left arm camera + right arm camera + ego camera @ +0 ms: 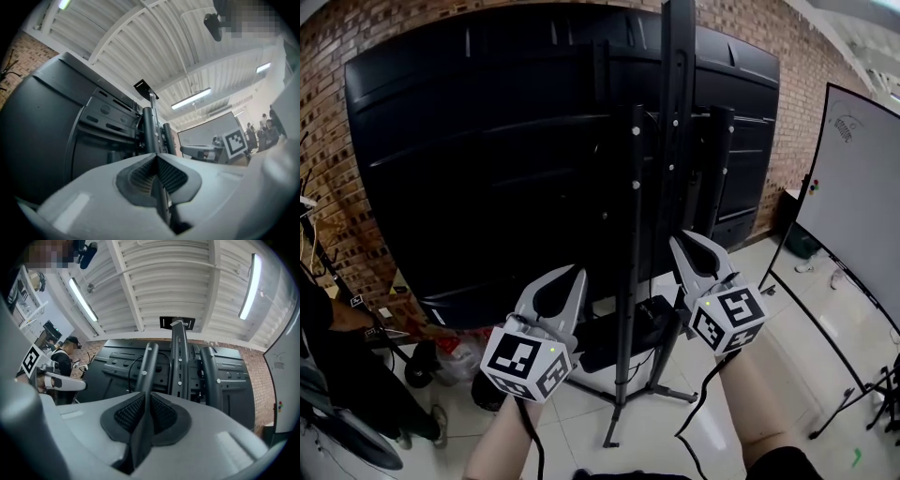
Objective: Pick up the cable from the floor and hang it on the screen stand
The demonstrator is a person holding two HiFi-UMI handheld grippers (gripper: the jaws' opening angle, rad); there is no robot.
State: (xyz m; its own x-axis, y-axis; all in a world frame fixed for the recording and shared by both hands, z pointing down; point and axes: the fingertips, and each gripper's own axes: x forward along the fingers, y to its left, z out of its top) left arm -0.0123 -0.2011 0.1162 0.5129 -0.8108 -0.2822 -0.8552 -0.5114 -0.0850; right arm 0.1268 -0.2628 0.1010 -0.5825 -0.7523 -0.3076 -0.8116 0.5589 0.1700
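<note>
The screen stand [630, 281] is a set of black upright poles on splayed legs, behind a big black screen [487, 159] whose back faces me. My left gripper [571, 273] is shut just left of the poles with nothing showing between its pads. Right of the poles, my right gripper [678, 240] is also shut and holds nothing I can see. In the right gripper view a thin black cable [131, 366] arcs across the screen's back beside the left pole [149, 366]. I cannot tell what the cable rests on.
A whiteboard [862, 206] on a wheeled frame stands at the right. A black box [628, 328] sits low on the stand. Clutter and a small cart [422, 366] crowd the left wall. Pale floor tiles [675, 431] lie around the stand's feet.
</note>
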